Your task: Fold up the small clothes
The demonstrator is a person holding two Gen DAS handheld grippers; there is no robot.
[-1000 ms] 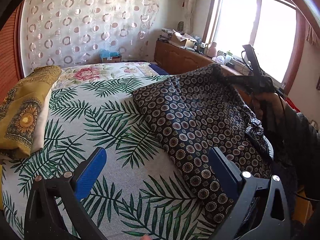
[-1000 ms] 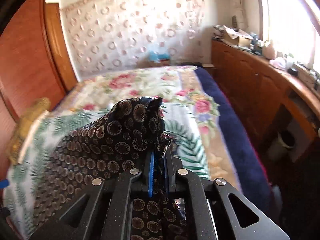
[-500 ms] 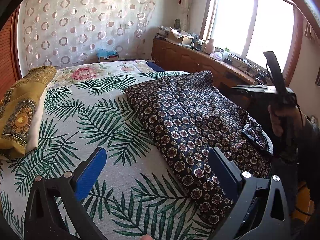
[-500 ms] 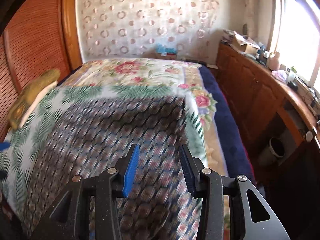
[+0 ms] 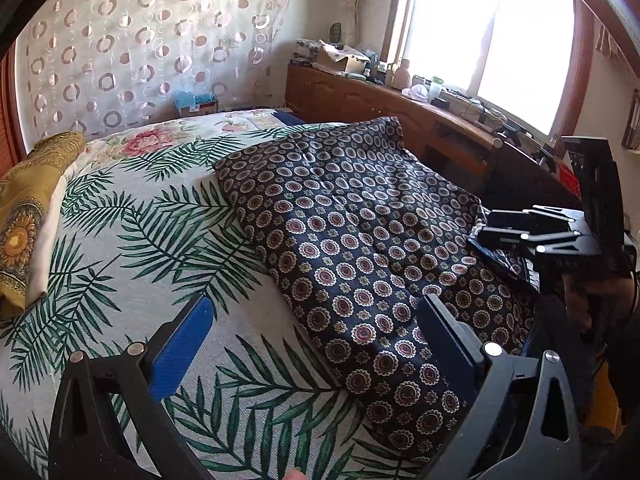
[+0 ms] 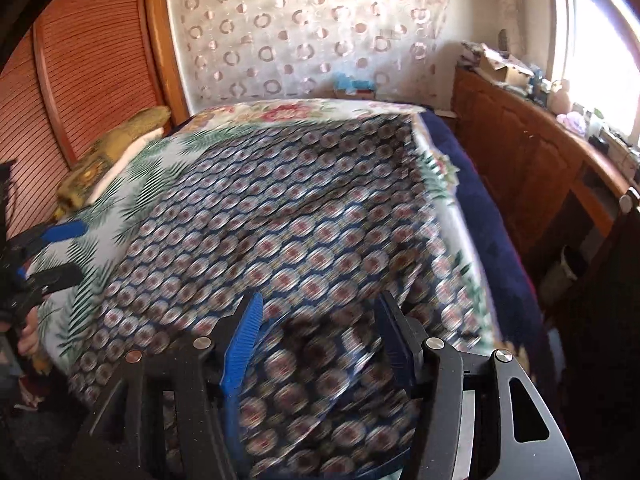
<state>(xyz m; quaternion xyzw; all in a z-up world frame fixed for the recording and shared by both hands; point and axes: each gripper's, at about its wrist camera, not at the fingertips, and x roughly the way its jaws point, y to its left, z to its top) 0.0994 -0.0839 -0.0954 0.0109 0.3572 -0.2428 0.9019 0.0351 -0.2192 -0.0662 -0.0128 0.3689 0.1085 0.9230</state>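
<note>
**Right wrist view: cloth let go, fold laid down**

Right wrist view: right gripper point(image 6: 318, 344) with blue pads parted, nothing pinched between them, jaws just been opening. Below and beyond, dark patterned garment point(image 6: 280, 232) spread flat on the bed point(image 6: 472, 280), blurred by motion. At 9 o'clock, left gripper point(image 6: 52, 250) at the frame edge, fingers apart.

Left wrist view: left gripper point(image 5: 316, 336) wide open and empty above the leaf-print cover, garment point(image 5: 360, 240) lying from 12 to 4 o'clock, far corner now down flat. Right gripper point(image 5: 504, 228) at 3 o'clock, clear of the cloth.

Against a second ago: then clamped on a raised corner of the garment, cloth peaked in front of the lens; now released and pulled back toward the near edge. Likely one fold finished, next grasp still to be chosen. Folded mustard cloth point(image 5: 24, 216) at 9 o'clock, unchanged.
</note>
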